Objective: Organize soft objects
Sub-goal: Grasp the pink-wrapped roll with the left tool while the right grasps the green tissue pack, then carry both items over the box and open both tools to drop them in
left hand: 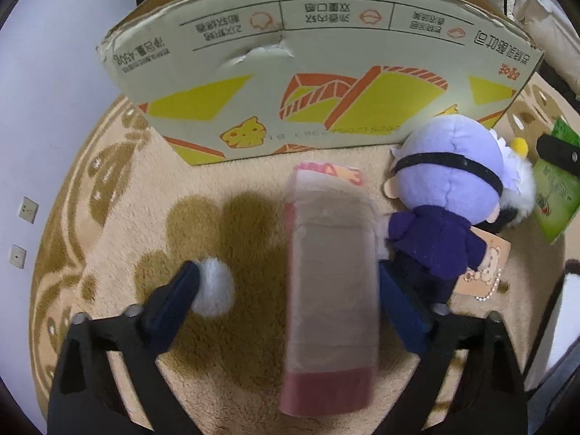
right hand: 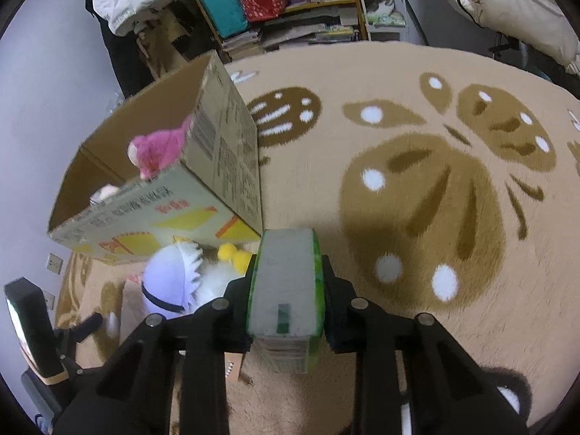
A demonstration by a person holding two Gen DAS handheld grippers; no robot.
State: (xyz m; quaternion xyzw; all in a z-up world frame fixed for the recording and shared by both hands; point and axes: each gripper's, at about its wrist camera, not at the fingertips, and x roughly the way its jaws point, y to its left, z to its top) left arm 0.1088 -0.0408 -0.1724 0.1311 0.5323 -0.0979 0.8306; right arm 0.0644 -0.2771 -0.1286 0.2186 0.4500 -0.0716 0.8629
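Right gripper (right hand: 288, 286) jaws pinch the green tissue pack (right hand: 286, 282) above the carpet (right hand: 417, 72), left gripper (left hand: 290, 286) jaws spread around the pink tissue pack (left hand: 330, 286), beside the purple-haired doll (left hand: 446, 195)

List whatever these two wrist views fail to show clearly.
- Pink-ended tissue pack, left wrist view: motion-blurred, print unreadable; whether the fingers touch it is unclear.
- Printed cardboard box, right wrist view: the near wall hides its contents except a pink plush toy.
- Green tissue pack, right wrist view: the right gripper covers its sides.
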